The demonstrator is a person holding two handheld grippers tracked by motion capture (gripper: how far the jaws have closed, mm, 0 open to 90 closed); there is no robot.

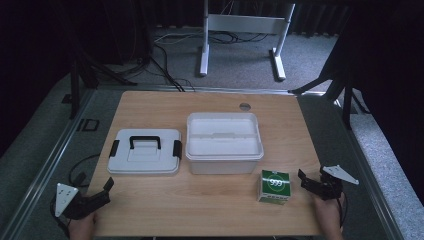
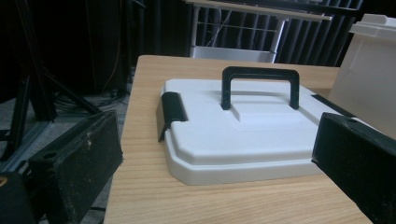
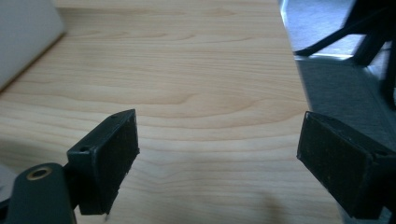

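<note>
A white lid (image 1: pixel 144 151) with a black handle (image 1: pixel 145 141) and black side clips lies flat on the left half of the wooden table (image 1: pixel 200 210). Beside it stands an open white storage bin (image 1: pixel 224 142). A green and white carton (image 1: pixel 274 186) sits near the front right. My left gripper (image 1: pixel 106 191) rests at the table's front left corner, open and holding nothing; in the left gripper view its jaws (image 2: pixel 215 140) frame the lid (image 2: pixel 243 135) a short way ahead. My right gripper (image 1: pixel 304 181) is open just right of the carton, its jaws (image 3: pixel 222 133) over bare wood.
A round cable hole (image 1: pixel 244 106) marks the table's far edge. Beyond the table a white desk frame (image 1: pixel 240 30) and loose cables lie on grey carpet. Metal rails (image 1: pixel 45 165) run along both sides. The bin's corner (image 3: pixel 23 32) shows at upper left in the right gripper view.
</note>
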